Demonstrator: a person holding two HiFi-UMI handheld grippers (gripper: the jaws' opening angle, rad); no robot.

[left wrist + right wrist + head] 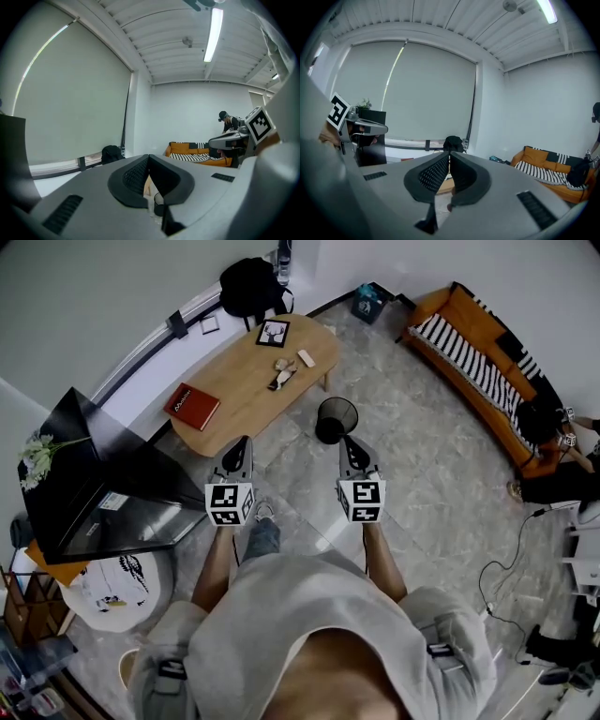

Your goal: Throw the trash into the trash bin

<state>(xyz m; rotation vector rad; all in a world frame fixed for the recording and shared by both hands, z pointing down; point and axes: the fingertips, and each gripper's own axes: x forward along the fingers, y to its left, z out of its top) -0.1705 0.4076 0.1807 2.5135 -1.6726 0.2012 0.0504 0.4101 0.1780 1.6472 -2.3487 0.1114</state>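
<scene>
The trash (280,366), a few small pale scraps, lies on the wooden table (234,381), ahead of both grippers and past the black mesh bin (336,418) standing on the floor. The left gripper (244,442) looks slightly nearer to it, while the right gripper (349,441) points toward the bin. Both pairs of jaws are pressed together, empty.

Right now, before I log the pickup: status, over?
Left gripper, right gripper: jaws shut, empty. Trash lies on table, untouched. Bin just ahead of right gripper.
</scene>
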